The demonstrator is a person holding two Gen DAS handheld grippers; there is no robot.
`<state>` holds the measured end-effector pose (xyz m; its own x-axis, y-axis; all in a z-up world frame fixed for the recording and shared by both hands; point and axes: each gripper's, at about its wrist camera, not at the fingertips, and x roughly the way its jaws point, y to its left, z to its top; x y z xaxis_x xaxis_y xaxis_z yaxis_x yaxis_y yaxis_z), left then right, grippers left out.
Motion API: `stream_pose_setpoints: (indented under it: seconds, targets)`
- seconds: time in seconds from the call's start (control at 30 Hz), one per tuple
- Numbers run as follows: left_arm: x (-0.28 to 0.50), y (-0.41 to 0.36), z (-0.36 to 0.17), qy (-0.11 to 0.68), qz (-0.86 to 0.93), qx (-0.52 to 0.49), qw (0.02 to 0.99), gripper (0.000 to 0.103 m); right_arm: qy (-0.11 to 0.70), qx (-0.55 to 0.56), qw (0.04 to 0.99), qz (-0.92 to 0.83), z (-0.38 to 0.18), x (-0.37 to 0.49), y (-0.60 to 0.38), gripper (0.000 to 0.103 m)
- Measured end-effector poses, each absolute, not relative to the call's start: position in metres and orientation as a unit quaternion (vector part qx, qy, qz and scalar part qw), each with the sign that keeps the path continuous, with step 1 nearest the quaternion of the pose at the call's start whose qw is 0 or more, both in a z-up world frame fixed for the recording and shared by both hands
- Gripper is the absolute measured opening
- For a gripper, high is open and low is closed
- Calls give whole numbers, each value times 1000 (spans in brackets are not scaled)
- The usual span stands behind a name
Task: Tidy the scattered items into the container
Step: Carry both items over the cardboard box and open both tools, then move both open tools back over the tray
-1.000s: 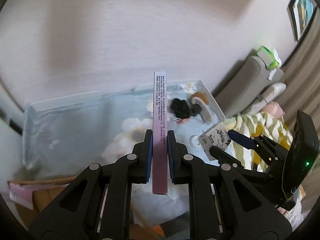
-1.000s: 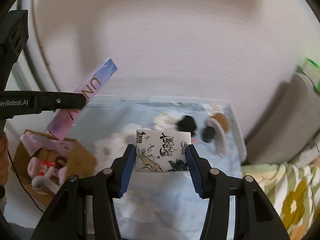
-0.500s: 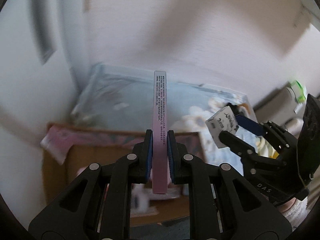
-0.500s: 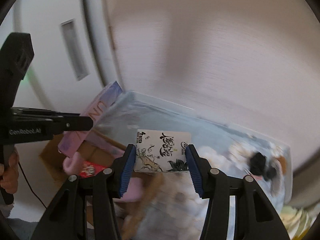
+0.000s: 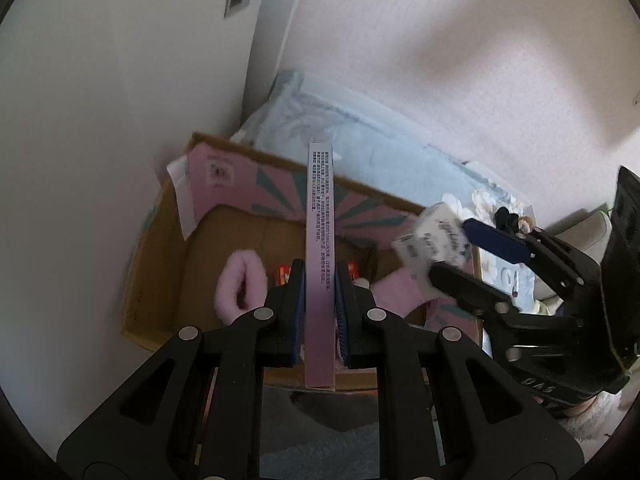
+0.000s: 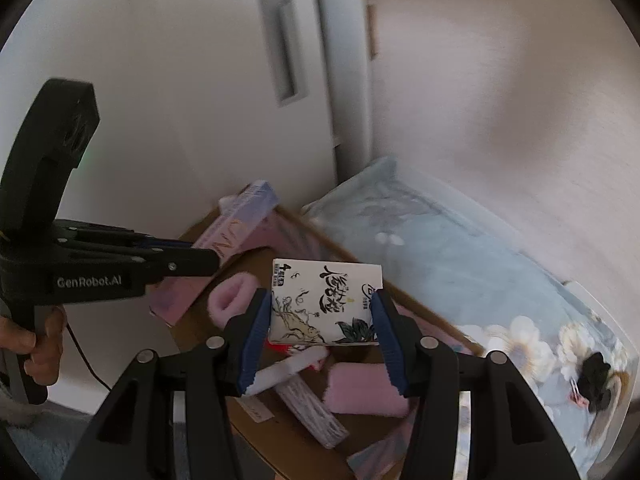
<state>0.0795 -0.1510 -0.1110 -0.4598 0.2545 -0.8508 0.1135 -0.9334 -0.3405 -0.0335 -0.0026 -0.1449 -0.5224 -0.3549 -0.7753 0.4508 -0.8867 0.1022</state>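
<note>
1. Left tongs [image 5: 320, 312]: closed on the slim pink flat cardboard box with small printed text [image 5: 319, 240], held edge-on and upright between the blue pads [image 5: 298, 312]. A hand [image 6: 40, 344] at 9 o'clock in the right wrist view holds this tool's handle.
2. Right tongs [image 6: 324, 320]: clamped on the white square tissue packet with black ink drawing [image 6: 326, 304], pads [image 6: 256, 328] pressing both side edges. In the left wrist view the same packet [image 5: 432, 240] shows at 3 o'clock.
3. Both held items are over the open brown cardboard box with pink patterned flaps [image 5: 160, 248].
4. Contents of the box: fluffy pink rolled cloth [image 5: 240, 288] at 9 o'clock of the left tongs; a small red packet [image 5: 284, 274] just beside it; a pink folded towel [image 6: 364, 390] and a whitish ribbed roll [image 6: 308, 412] below the tissue packet.
5. Beyond the box, 1 to 3 o'clock: bed with pale blue floral sheet [image 6: 460, 272]. Dark small items [image 6: 596, 376] lie on it at the far right, blurred; kind not determinable.
6. Farthest: white cupboard door with recessed handle [image 6: 280, 52] at 12 o'clock.
</note>
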Motion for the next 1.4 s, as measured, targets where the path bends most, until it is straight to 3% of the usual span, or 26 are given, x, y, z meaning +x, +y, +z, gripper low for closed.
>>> stream_pose_setpoints:
  seconds: [0.03,0.07,0.1,0.17,0.27,0.37,0.83,1.1,1.4]
  targets:
    - [78,-150,-115,-179,829,-528,51,15,63,442,233,-864,-150,-36,-7,48]
    - [76,-148,-119,-180,821,-539,51,27,69,457,229,-856,-156,-39,-11,50]
    - [74,-148,-124,-180,812,-553,41,53,77,472,220,-850,-162,-43,-14,50]
    - [72,-149,-129,-178,805,-566,18,83,98,491,190,-845,-172,-47,-17,51]
    - [72,-153,-126,-193,812,-550,14,86,101,489,180,-847,-173,-45,-13,53]
    - [68,-153,-123,-192,814,-549,6,88,92,483,163,-855,-172,-42,-1,65]
    - [47,-116,-105,-161,818,-552,19,88,57,469,142,-870,-153,-35,26,65]
    - [33,-84,-101,-159,812,-559,59,88,41,462,122,-878,-149,-27,46,65]
    - [8,-15,-62,-112,830,-532,126,88,0,445,67,-893,-138,-4,109,65]
